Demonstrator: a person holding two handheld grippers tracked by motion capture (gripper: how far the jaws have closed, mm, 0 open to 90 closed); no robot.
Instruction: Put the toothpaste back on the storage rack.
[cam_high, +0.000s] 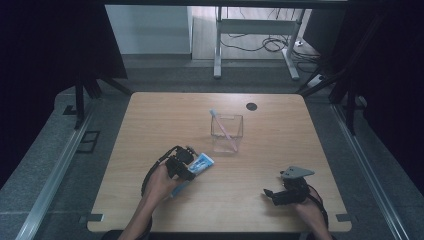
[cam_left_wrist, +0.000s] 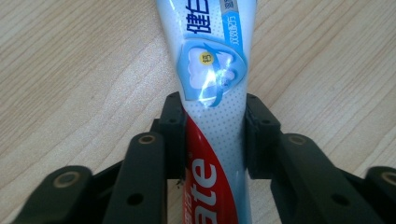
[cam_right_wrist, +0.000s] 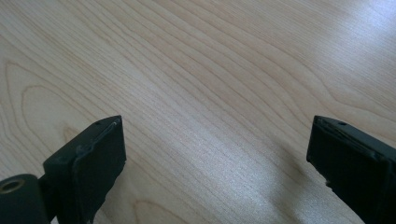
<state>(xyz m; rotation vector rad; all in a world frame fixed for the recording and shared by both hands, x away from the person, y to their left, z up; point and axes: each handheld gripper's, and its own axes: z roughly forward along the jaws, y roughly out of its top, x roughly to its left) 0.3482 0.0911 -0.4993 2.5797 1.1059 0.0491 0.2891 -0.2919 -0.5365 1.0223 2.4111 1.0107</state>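
**Black jaws clamping a toothpaste tube on a pale wood table**

Pale wood grain is running under both grippers across the table. Seen from the high view, the left gripper is sitting at about seven o'clock from the table's middle, with the person's left hand wrapping it from behind. Its jaws are pressing in on a toothpaste tube, one pad against each side, so the gap is narrow and taken up by the tube. In the left gripper view the tube is running straight up between the jaws, red lettering near the camera and a blue-and-white tooth picture beyond the pads. Whether the tube is lying on the wood or hanging just above it, I cannot tell.

At about four o'clock the right gripper is resting low near the table's near edge, with its jaws standing wide apart and only bare wood between them in the right gripper view.

A clear square cup is standing near the middle, well apart from both grippers, with a pink toothbrush leaning inside it.
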